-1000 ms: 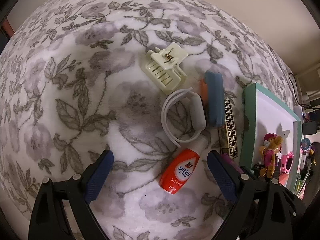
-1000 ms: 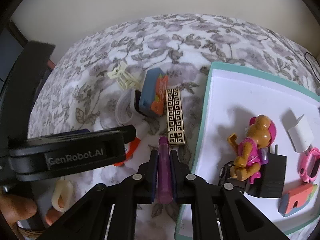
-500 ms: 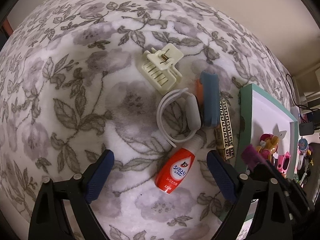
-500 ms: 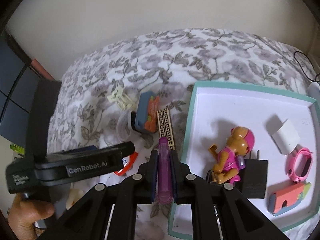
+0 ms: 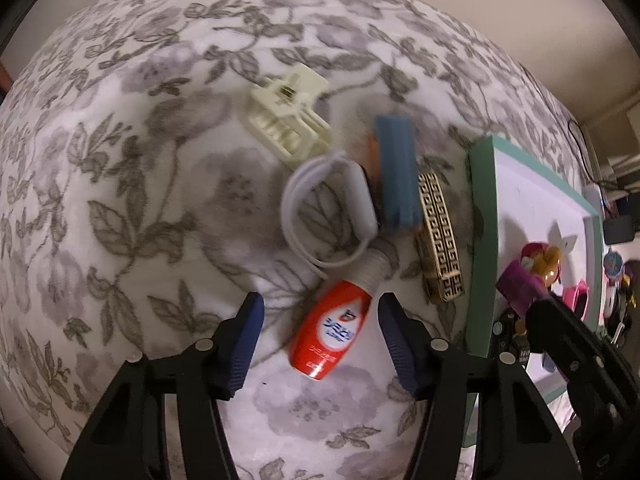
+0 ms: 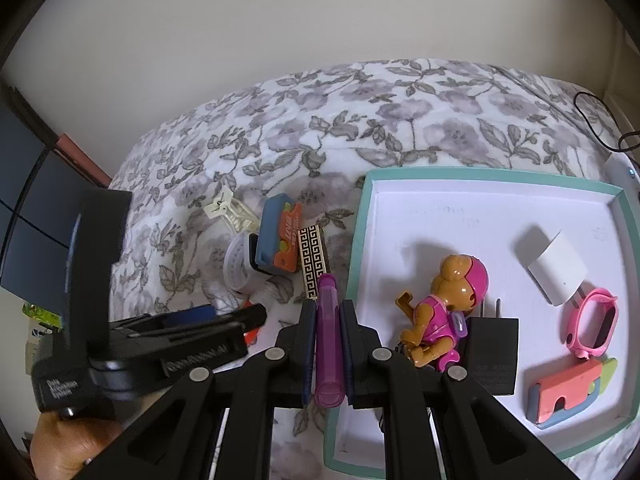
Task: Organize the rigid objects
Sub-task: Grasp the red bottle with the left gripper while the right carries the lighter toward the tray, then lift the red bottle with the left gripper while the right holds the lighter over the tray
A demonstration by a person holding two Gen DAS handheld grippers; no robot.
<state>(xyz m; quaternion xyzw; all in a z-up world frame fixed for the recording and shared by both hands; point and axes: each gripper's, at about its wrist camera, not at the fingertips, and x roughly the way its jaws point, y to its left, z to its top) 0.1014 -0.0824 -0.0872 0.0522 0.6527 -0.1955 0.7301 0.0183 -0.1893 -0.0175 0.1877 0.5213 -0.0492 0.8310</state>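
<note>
Left gripper [image 5: 318, 322] jaws have just been closing around the red bottle [image 5: 332, 330] on the flowery blanket [image 5: 120, 200], but it is not yet touched. It is judged light, hard and slippery, so its fat middle should be squeezed. Right gripper [image 6: 328, 316] is pinching a purple pen [image 6: 328, 340] beside the tray's green rim [image 6: 356, 248]. Open room is seen inside the tray, past the toy dog [image 6: 444, 312].
</note>
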